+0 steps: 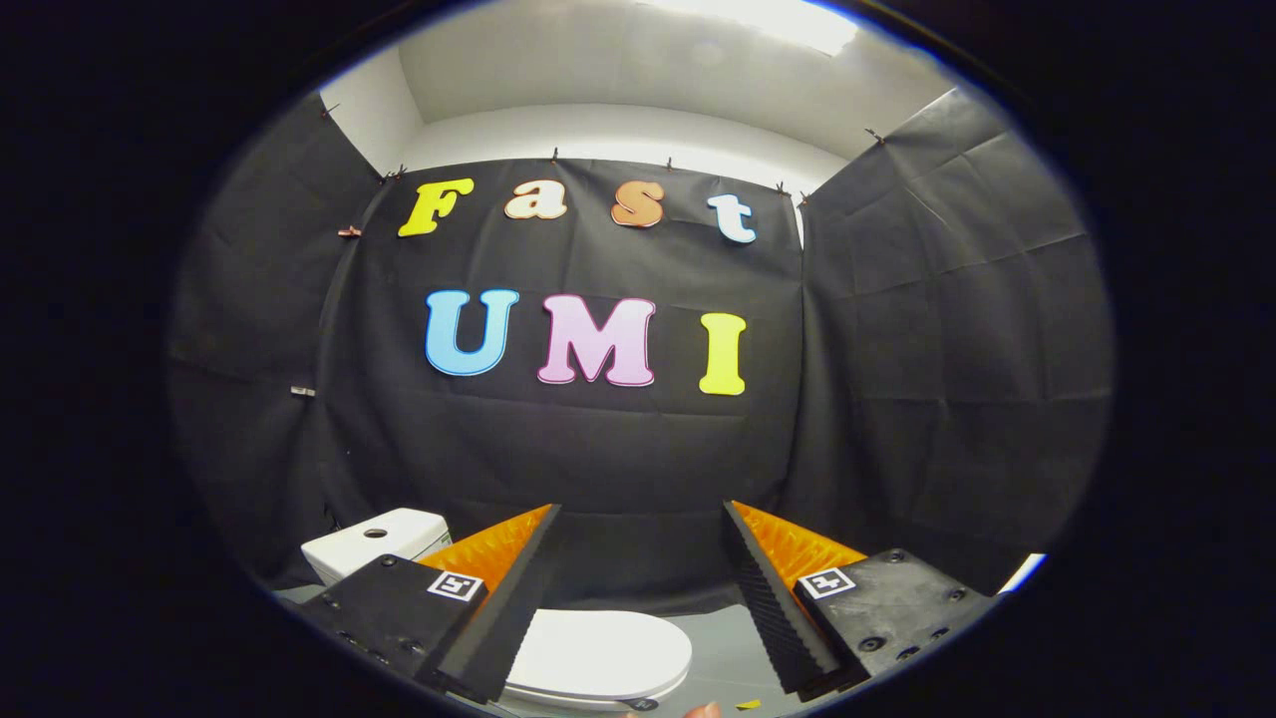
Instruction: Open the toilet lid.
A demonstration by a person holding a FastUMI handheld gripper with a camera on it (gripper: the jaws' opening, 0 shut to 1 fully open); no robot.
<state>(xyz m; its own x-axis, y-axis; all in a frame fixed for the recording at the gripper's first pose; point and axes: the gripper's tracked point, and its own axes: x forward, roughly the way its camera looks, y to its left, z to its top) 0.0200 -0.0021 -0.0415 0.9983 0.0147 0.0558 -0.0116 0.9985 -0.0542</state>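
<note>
Two hand-held gripper point(638, 519) fingers apart above smooth rounded toilet lid point(598, 653).

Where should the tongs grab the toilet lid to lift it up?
Probably the front rim of the toilet lid, the rounded edge farthest from the tank, coming in low from the front. The lid lies flat and closed, and the hinge is presumably at the tank end, so the front edge swings up most easily. The tongs are open, above the lid, holding nothing.

Gripper point(640, 519) held level, its two fingers point(498, 598) spread wide, nothing between.
</note>
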